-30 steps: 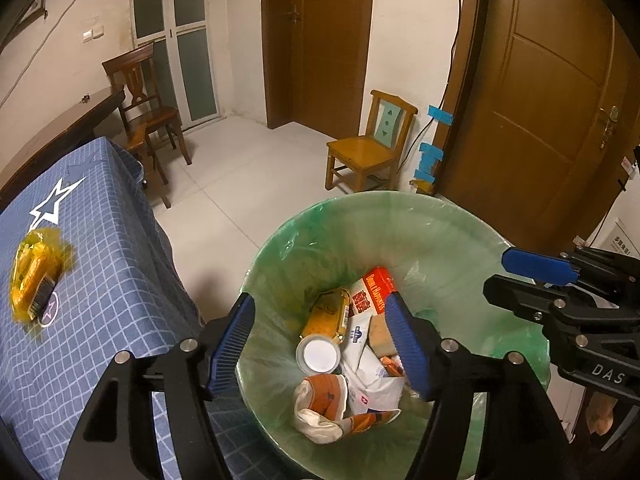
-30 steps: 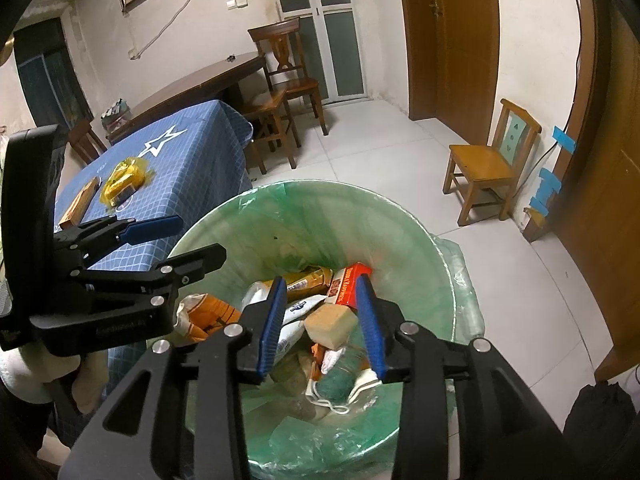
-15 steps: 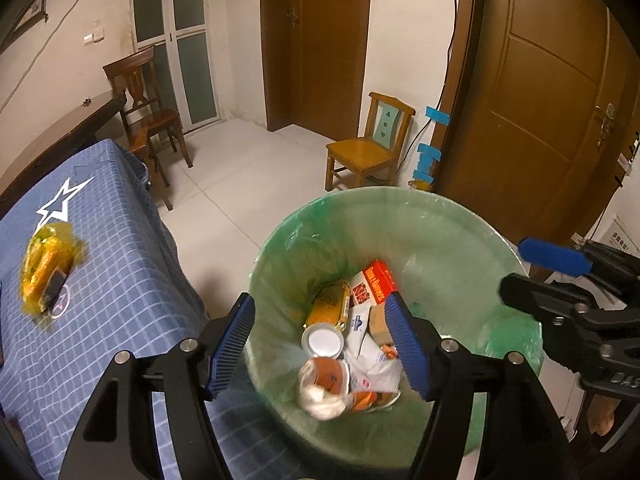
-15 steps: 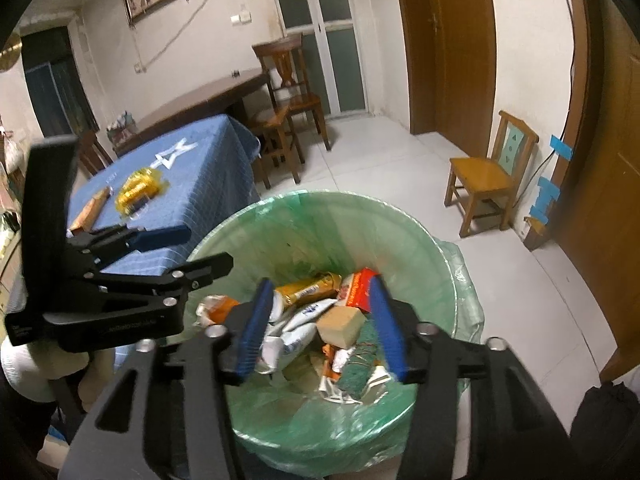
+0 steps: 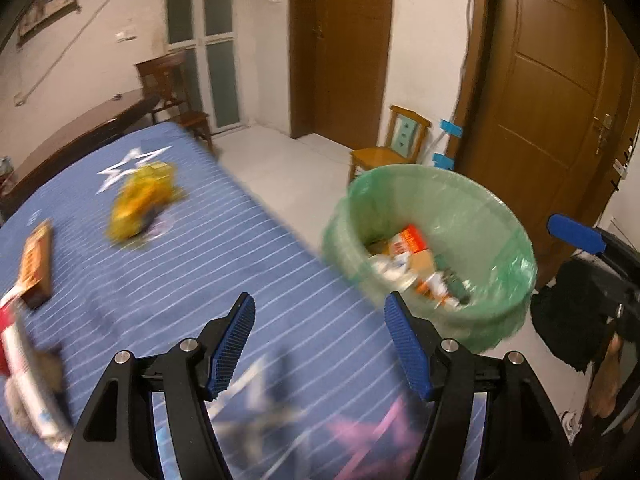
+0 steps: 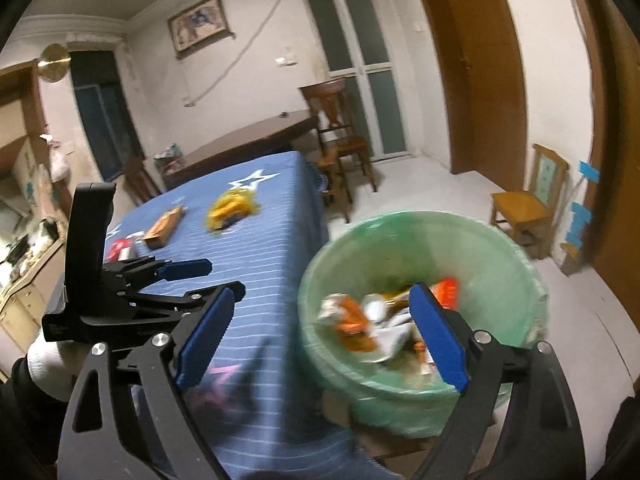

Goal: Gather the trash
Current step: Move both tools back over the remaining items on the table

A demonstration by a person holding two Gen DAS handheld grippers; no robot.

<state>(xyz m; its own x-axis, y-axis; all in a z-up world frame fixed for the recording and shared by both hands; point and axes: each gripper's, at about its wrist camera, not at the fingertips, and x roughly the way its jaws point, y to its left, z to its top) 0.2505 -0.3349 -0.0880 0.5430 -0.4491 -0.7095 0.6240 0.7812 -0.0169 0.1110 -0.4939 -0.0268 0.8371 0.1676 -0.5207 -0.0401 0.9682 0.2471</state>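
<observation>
Left gripper (image 5: 318,346): blue-padded fingers spread wide apart, holding nothing, above the blue striped tabletop (image 5: 224,248).
Right gripper (image 6: 320,336): fingers also wide apart and empty, one over the tabletop edge, the other over the bin.
Bin: round bin lined with a green plastic bag (image 5: 436,248), standing on the floor just beside the tabletop, holding mixed trash.
Yellow crinkled wrapper (image 5: 140,200): lies on the tabletop near a white star print (image 5: 132,164), long axis running toward the far end.
Brown flat box (image 5: 38,260): lies lengthwise near the left edge.
Writing: none readable; motion blur smears the labels.
Cut off: red-and-white package (image 5: 16,364) at the frame edge.
</observation>
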